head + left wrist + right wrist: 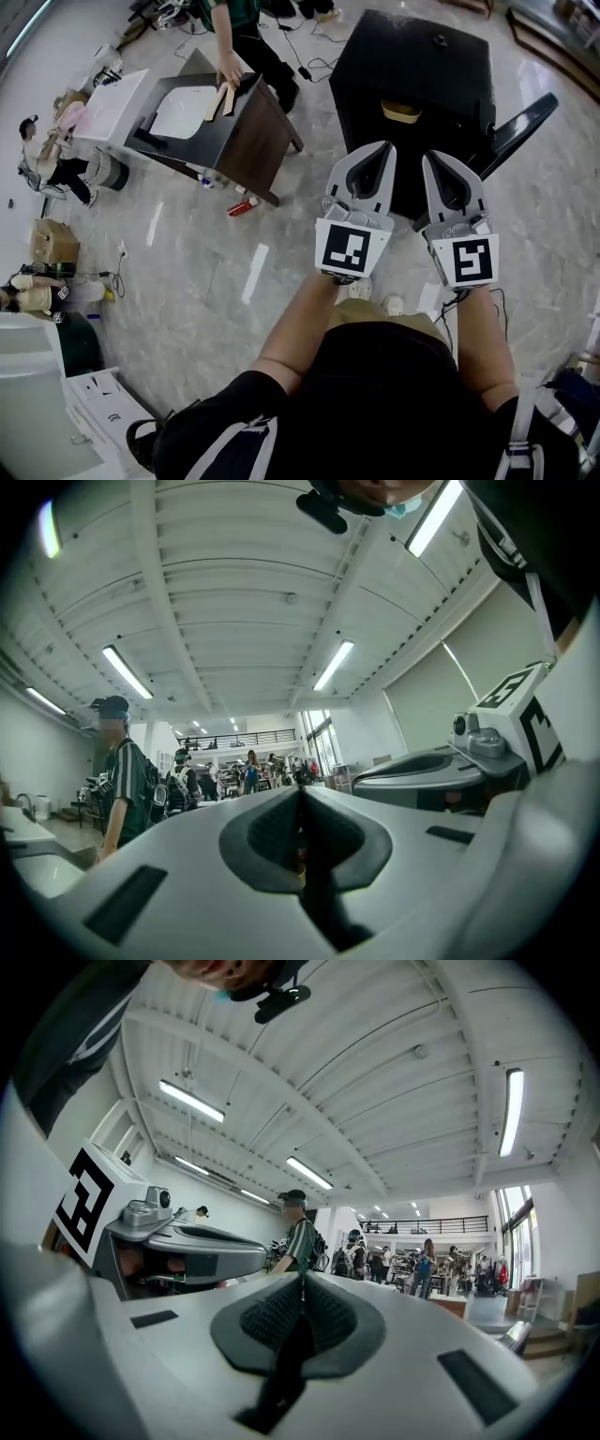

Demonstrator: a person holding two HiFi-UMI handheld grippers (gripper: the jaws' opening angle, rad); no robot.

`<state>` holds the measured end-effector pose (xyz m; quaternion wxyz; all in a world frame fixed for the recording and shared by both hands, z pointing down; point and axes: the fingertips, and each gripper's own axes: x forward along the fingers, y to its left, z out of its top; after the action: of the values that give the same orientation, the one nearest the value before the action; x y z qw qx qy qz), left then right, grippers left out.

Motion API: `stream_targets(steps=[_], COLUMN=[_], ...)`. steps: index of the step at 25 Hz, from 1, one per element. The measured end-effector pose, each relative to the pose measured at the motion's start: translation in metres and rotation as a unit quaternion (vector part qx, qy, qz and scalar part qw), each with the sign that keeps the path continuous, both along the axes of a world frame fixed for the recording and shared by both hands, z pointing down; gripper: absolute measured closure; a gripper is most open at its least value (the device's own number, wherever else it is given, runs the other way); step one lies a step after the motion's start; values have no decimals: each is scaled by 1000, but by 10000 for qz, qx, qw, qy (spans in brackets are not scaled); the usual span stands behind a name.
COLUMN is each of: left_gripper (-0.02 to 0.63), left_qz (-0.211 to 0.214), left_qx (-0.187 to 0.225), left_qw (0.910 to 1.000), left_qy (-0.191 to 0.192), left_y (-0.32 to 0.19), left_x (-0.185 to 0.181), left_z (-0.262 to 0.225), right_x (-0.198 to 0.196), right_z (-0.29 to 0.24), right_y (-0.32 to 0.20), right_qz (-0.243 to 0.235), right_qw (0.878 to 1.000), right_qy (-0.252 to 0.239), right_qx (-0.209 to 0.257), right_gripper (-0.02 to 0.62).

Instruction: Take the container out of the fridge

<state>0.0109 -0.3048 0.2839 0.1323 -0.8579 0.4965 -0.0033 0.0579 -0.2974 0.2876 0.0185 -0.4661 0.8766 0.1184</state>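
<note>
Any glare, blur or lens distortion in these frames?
Head view: fisheye bend, light streaks glaring on the glossy floor, fridge very dark. Left gripper view: black corners, ceiling lamps blown out. Right gripper view: same, long lamp blown out.

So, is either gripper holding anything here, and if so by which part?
Nothing is held. The left gripper and the right gripper each have their jaws closed together, with nothing between them.
</note>
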Motion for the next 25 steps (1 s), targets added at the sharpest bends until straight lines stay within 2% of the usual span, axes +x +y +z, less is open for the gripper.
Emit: stream_targets(steps=[3,7,13,17,20,25], left_gripper=[583,583,583,583,583,583], left_qz=[169,384,561,676,743,715], left_qx=[-272,-5,-322,-238,-69,-146], left_qw=[9995,9992,9979,9973,9971,9972], left_qy=[14,102,86,135,149,182], left_y=[-14,-30,-44,-52,-59,-70], left_x=[-9,-21,-40,-41,-41,-42], left_z=[7,7,23,25,26,32], right_x=[-10,-22,-36,-41,-41,-42], right_z=[1,10,23,27,42,69], right_y=[-12,-26,-37,-44,-51,-71], right_qz=[162,354,594,657,719,740], right_qw=[9998,9990,9974,9969,9946,9864], right_qy=[44,193,330,373,609,1295], right_qx=[-48,-208,-229,-238,-436,-688], right_gripper=[558,558,558,558,558,557])
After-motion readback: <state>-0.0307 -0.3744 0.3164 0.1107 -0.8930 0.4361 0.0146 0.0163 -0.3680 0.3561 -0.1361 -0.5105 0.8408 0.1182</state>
